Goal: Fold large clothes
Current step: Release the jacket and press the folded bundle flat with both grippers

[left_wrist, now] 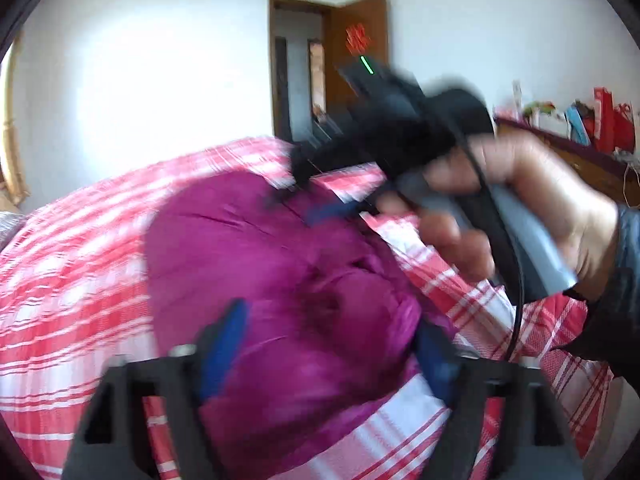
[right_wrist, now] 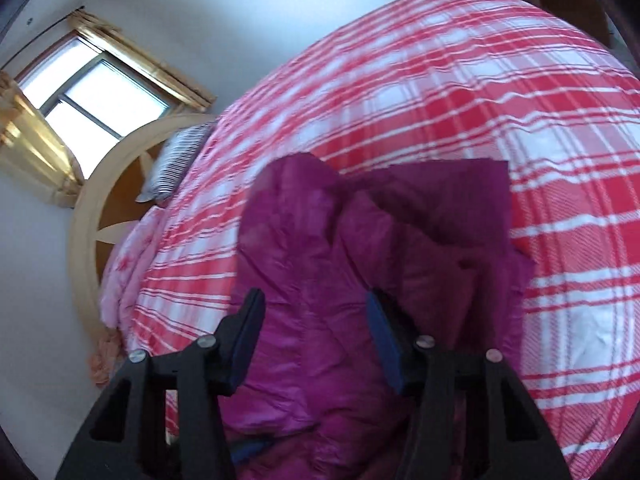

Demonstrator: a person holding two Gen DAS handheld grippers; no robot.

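A magenta padded jacket (left_wrist: 272,264) lies bunched on a red and white plaid bed cover (left_wrist: 72,264). My left gripper (left_wrist: 328,344) is open, its blue-padded fingers either side of a puffed fold of the jacket. In the left wrist view the right gripper (left_wrist: 320,204) is held by a hand (left_wrist: 532,208) over the jacket's far end; its tips are blurred. In the right wrist view the jacket (right_wrist: 360,280) fills the middle, and my right gripper (right_wrist: 316,328) is open with the fabric bulging between its fingers.
The plaid bed cover (right_wrist: 480,100) spans the bed. A wooden headboard (right_wrist: 88,216), striped pillow (right_wrist: 180,164) and window (right_wrist: 92,92) lie at left. An open brown door (left_wrist: 356,52) and a cluttered wooden shelf (left_wrist: 580,152) stand behind.
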